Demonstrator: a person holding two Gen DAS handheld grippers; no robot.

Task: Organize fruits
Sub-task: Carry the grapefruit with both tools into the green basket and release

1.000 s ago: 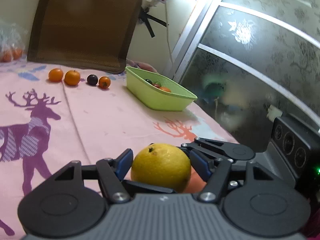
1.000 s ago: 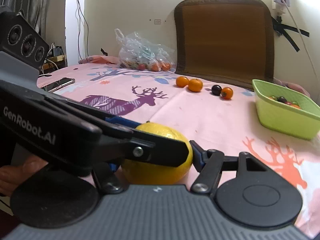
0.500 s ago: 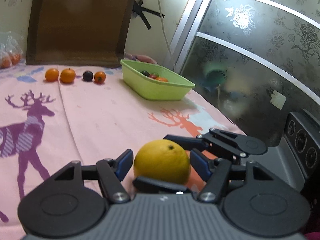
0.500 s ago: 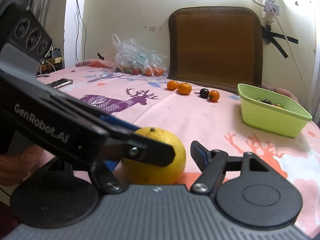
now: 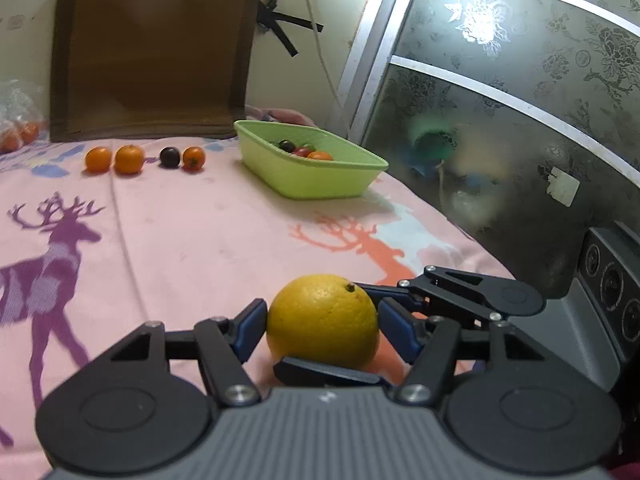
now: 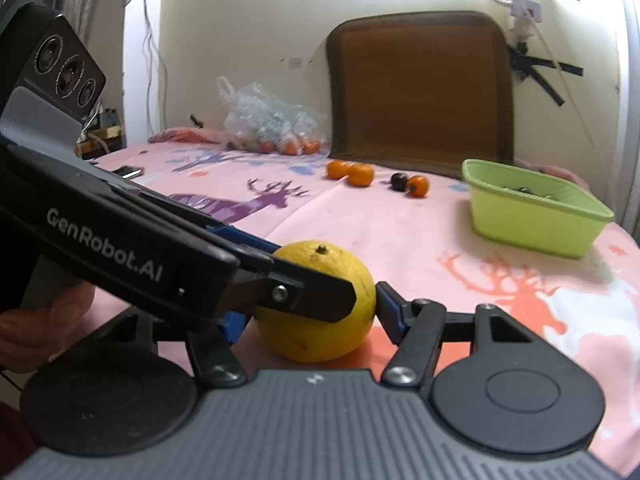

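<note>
Both claws stay around yellow orange (image 5: 322, 320); basket (image 5: 316, 184) nearer.

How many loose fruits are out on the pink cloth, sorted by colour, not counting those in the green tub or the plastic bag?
Yellow: 1, the big citrus between both grippers.
Orange: 3, small ones in the far row.
Dark purple: 1, in that same row.
Total: 5

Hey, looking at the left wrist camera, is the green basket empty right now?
No, the green basket already holds a few small fruits, one dark, one red and one orange, against its far side.
</note>
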